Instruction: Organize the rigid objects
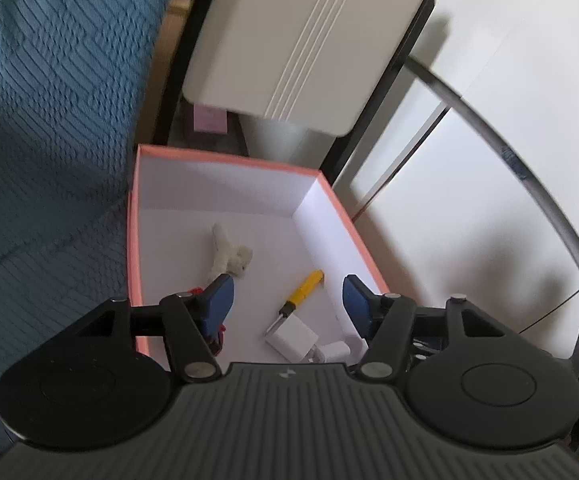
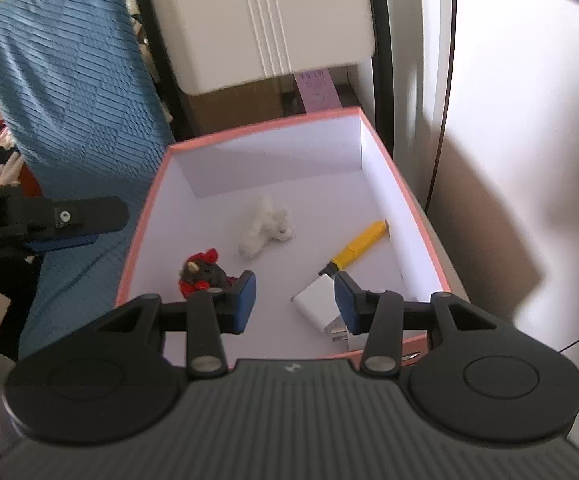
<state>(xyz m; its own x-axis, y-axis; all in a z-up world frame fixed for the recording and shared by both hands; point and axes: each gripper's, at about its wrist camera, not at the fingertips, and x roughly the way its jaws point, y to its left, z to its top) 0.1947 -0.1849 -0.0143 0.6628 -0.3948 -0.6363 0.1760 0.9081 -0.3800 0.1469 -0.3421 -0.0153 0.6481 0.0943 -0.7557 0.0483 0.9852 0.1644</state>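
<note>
Judging by its look, the white charger block (image 2: 316, 298) is the thing most within reach: a small, stiff plastic cube, light, with smooth faces that may slip, so it is best pinched across two flat opposite sides rather than by the metal prongs that point toward 5 o'clock. It lies on the floor of the pink-rimmed box (image 2: 259, 127), near the front wall, just beside the right-hand blue pad in the right wrist view.

At 1 o'clock from it lies the yellow-handled screwdriver (image 2: 359, 245), hard and narrow, likely to roll; the thick handle is the safer place to grip. The white plush toy (image 2: 264, 229) at 11 o'clock and the dark and red plush figure (image 2: 201, 273) at 9 o'clock look soft and would give under the pads.

The right gripper (image 2: 294, 300) hangs over the box front with its jaws well apart and nothing between them; whether the right pad touches the charger cannot be told. The left gripper (image 1: 287, 302) also stands wide apart and empty above the same box, where a second small white plug (image 1: 331, 351) lies beside the charger.
</note>
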